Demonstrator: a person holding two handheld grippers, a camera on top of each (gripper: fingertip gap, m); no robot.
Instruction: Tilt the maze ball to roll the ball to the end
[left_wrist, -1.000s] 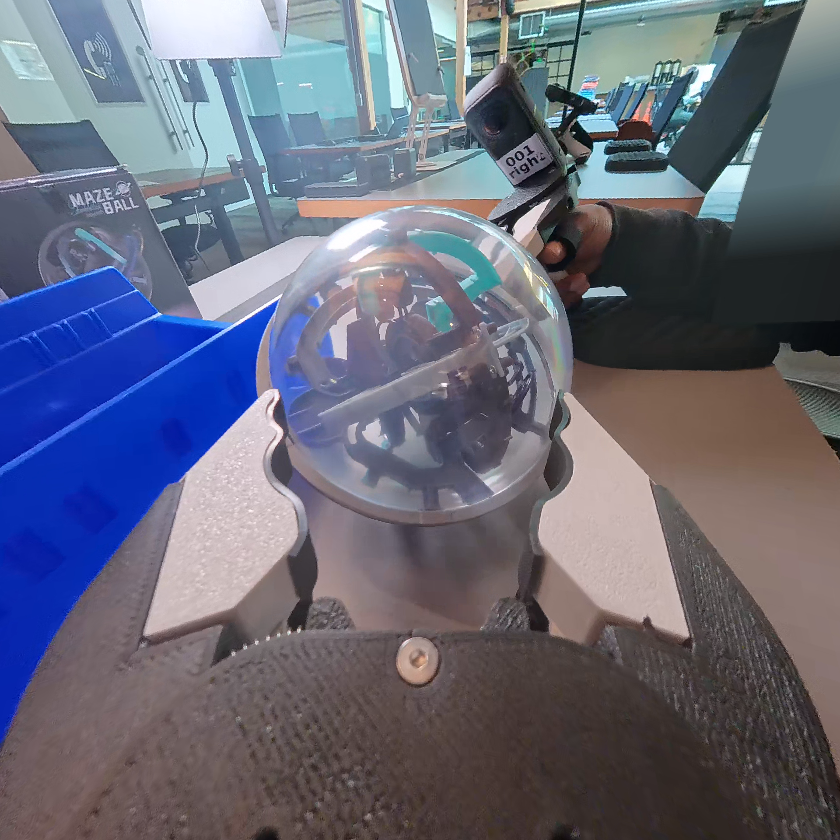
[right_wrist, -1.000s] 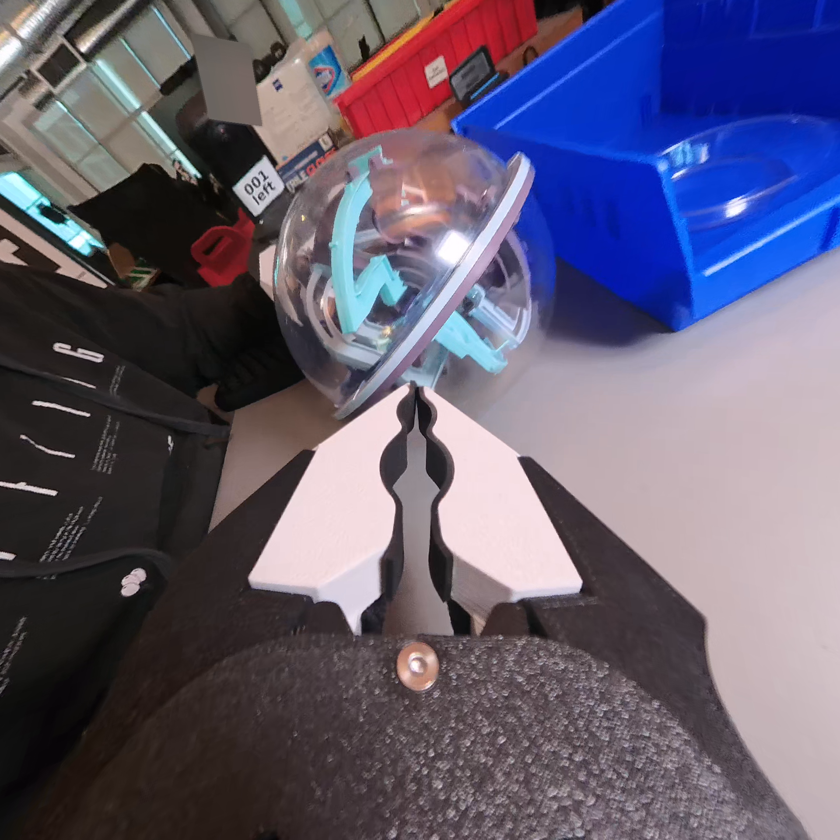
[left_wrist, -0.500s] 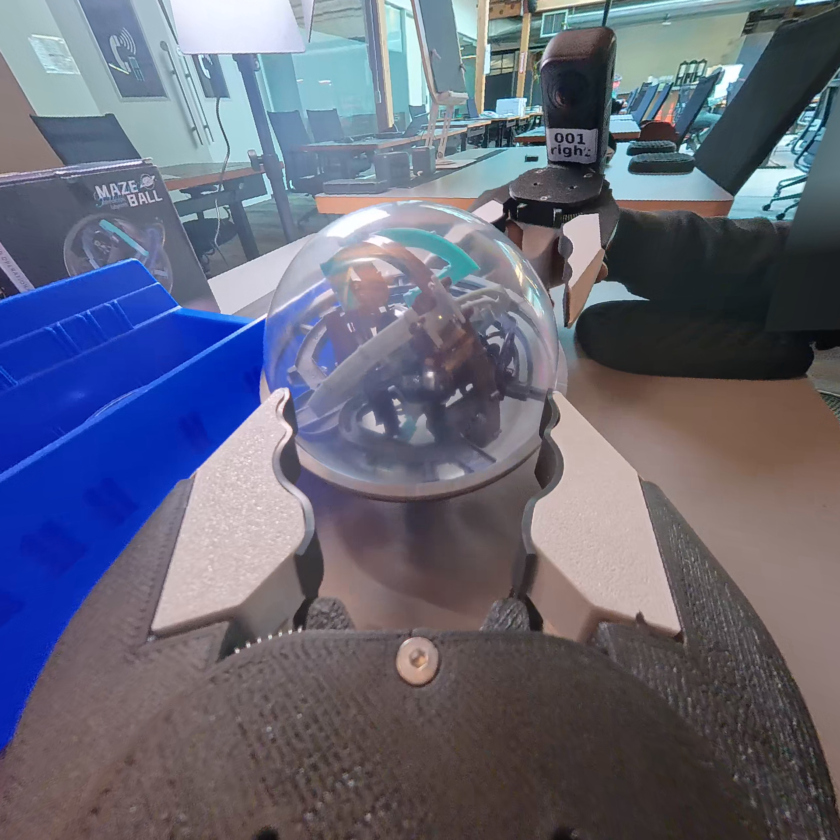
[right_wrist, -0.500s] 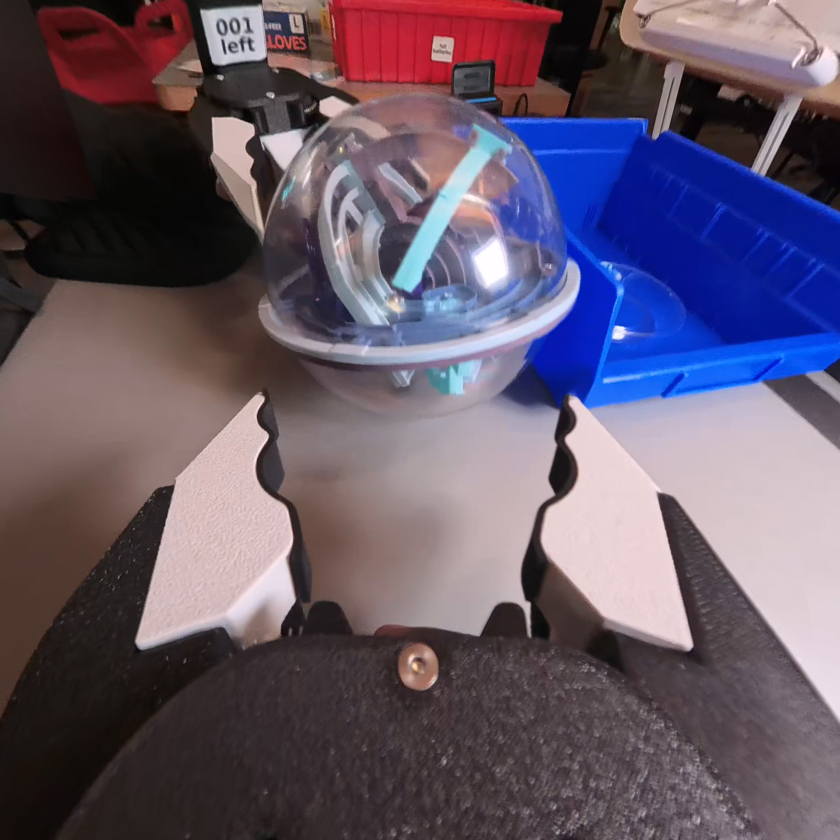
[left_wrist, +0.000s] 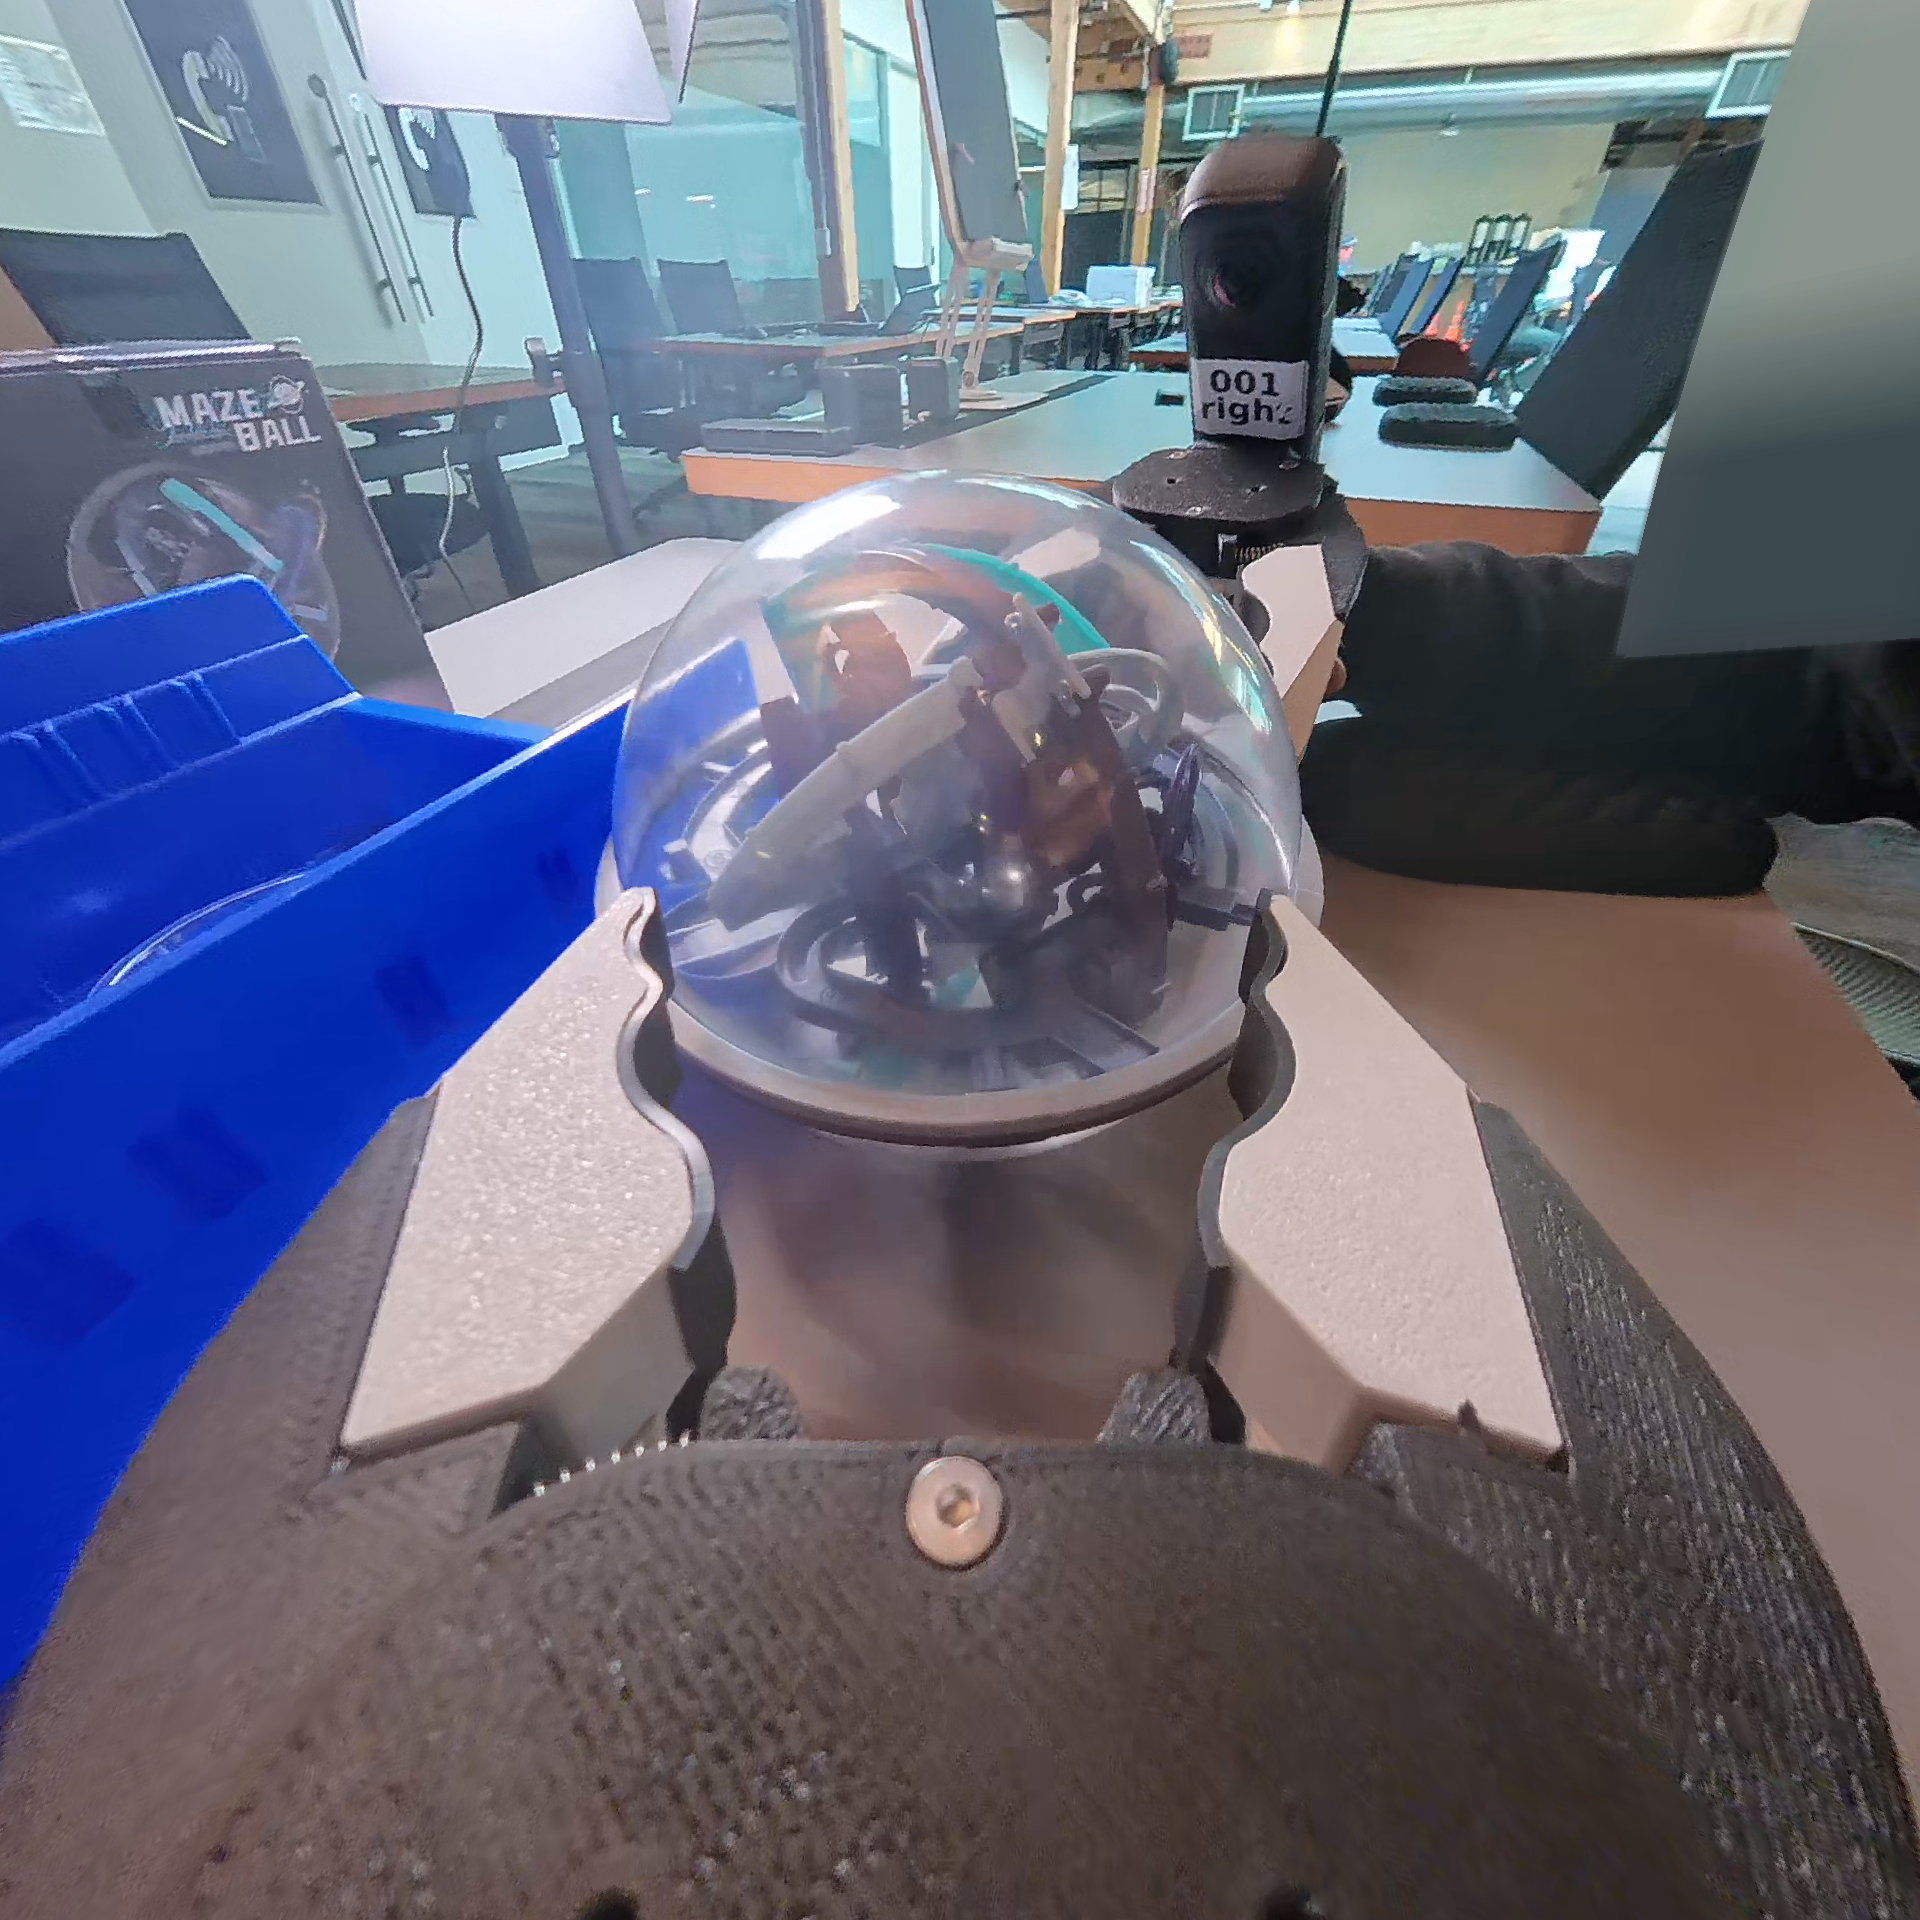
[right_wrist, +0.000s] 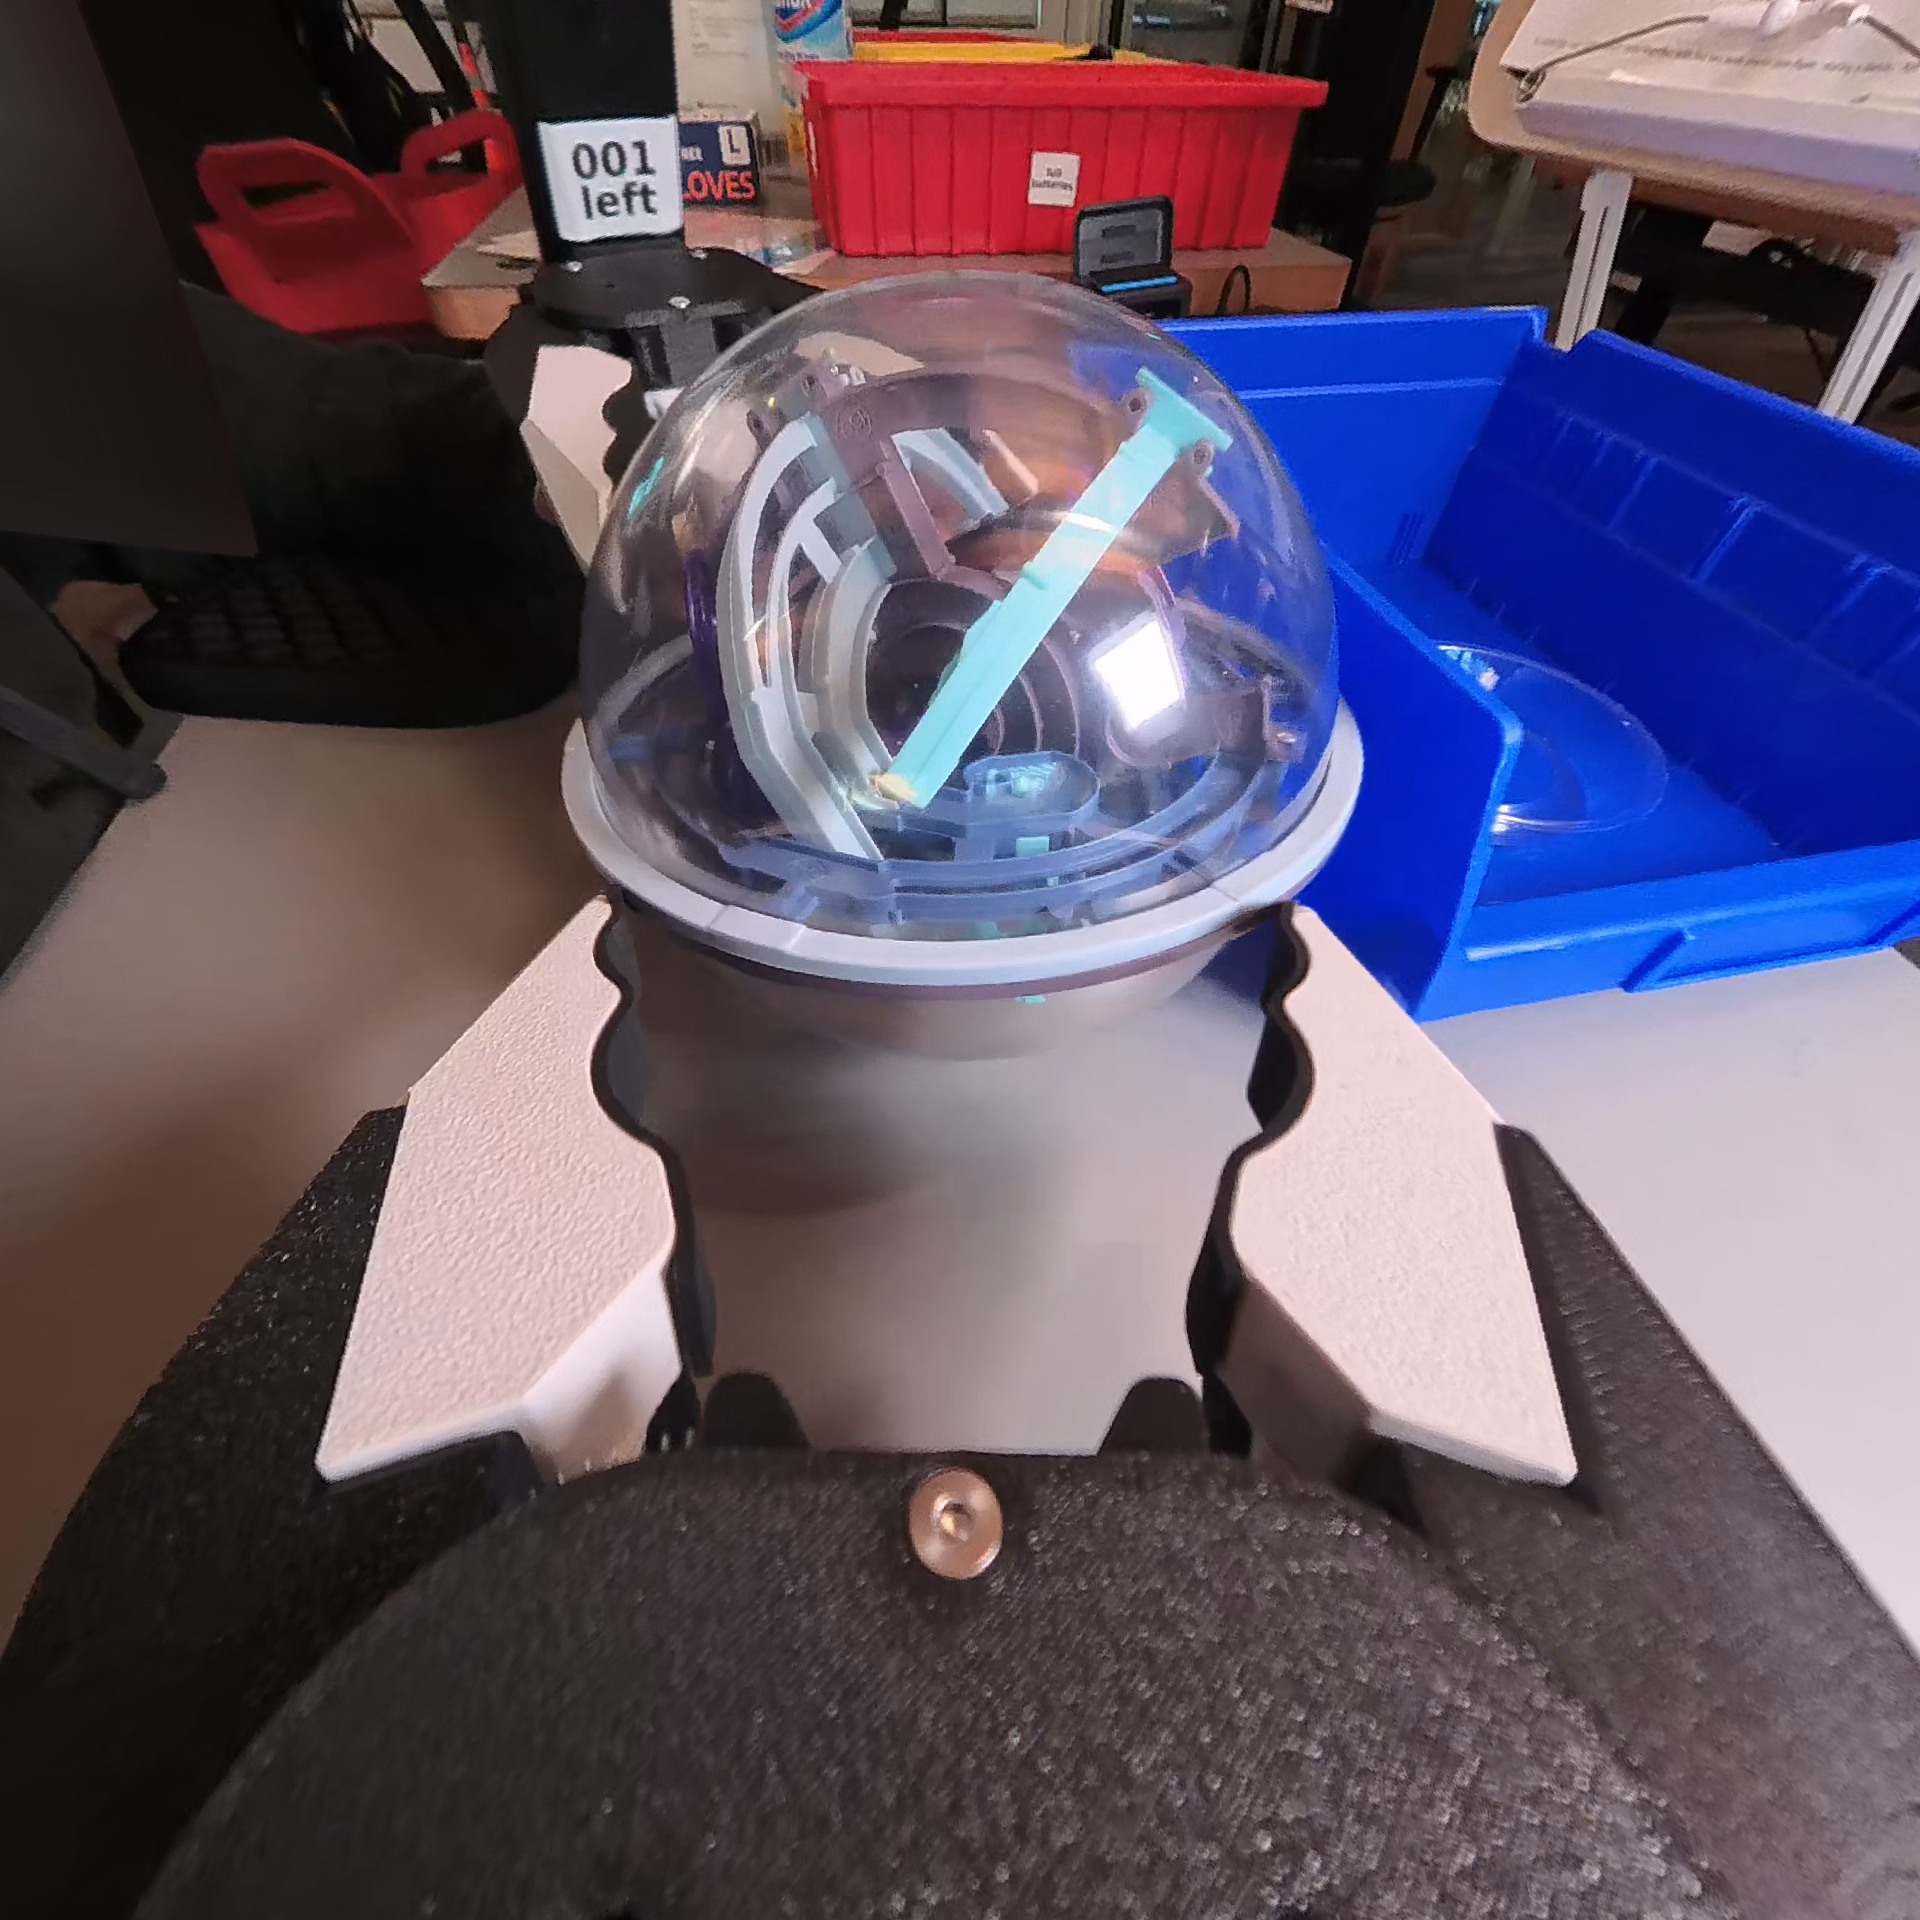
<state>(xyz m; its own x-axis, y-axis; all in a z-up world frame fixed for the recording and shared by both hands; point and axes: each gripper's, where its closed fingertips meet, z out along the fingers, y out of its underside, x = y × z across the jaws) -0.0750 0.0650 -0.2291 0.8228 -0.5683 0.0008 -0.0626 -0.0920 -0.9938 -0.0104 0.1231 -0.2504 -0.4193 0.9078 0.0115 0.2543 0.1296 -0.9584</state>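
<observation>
The maze ball (left_wrist: 956, 810) is a clear sphere with a grey rim and teal, white and brown tracks inside; it sits level, just over the table. A small silver ball (left_wrist: 1003, 883) shows low inside it. My left gripper (left_wrist: 948, 914) is shut on the maze ball, with both pads against its sides at the rim. In the right wrist view the maze ball (right_wrist: 956, 644) stands between the wide-spread fingers of my right gripper (right_wrist: 948, 925), whose tips flank the lower half under the rim without clamping it. The left gripper's fingers (right_wrist: 566, 436) show behind the ball.
A blue bin (left_wrist: 260, 935) stands right beside the ball, holding a clear dome (right_wrist: 1558, 748). The maze ball's box (left_wrist: 187, 499) is behind the bin. A person's dark sleeve (left_wrist: 1538, 727) rests on the table. A red bin (right_wrist: 1039, 156) stands far behind.
The left gripper levelled the tilted ball while still holding it. The right gripper went from shut to wide open and moved forward, so its fingers now flank the ball.
</observation>
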